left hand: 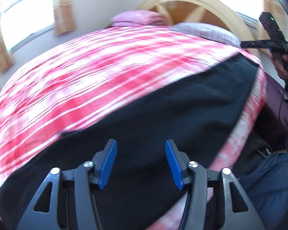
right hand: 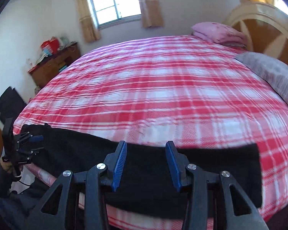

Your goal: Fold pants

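Both grippers hang above the near edge of the bed with their blue-padded jaws spread wide and nothing between them. From its own camera the left gripper (left hand: 141, 163) sits over the middle of the black pants (left hand: 153, 118); the right gripper (right hand: 146, 165) likewise hovers over the pants (right hand: 163, 164), which lie flat as a long dark band along the lower part of both frames. In the right wrist view the left gripper (right hand: 31, 143) also shows at the far left, over the end of the band, jaws apart. In the left wrist view the right gripper (left hand: 272, 44) shows only as a dark body at the upper right, gripped by a hand (left hand: 284, 67).

The pants look like soft, matte cloth, smooth and without visible wrinkles, with a squared-off end at the right of the right wrist view. One long side runs close to the bed's edge; the other faces a broad stretch of red-and-white plaid bedspread (right hand: 159, 88), lightly rippled, which fills the centre of the frame.

Further out, at the upper right, a folded pink blanket (right hand: 218, 31) and a grey pillow (right hand: 270, 74) rest against a curved wooden headboard (right hand: 266, 28). At the left a brown wooden cabinet (right hand: 51, 65) carries a red container (right hand: 50, 44) and assorted clutter too small to make out. A window (right hand: 115, 3) with beige curtains (right hand: 86, 15) sits at the top.
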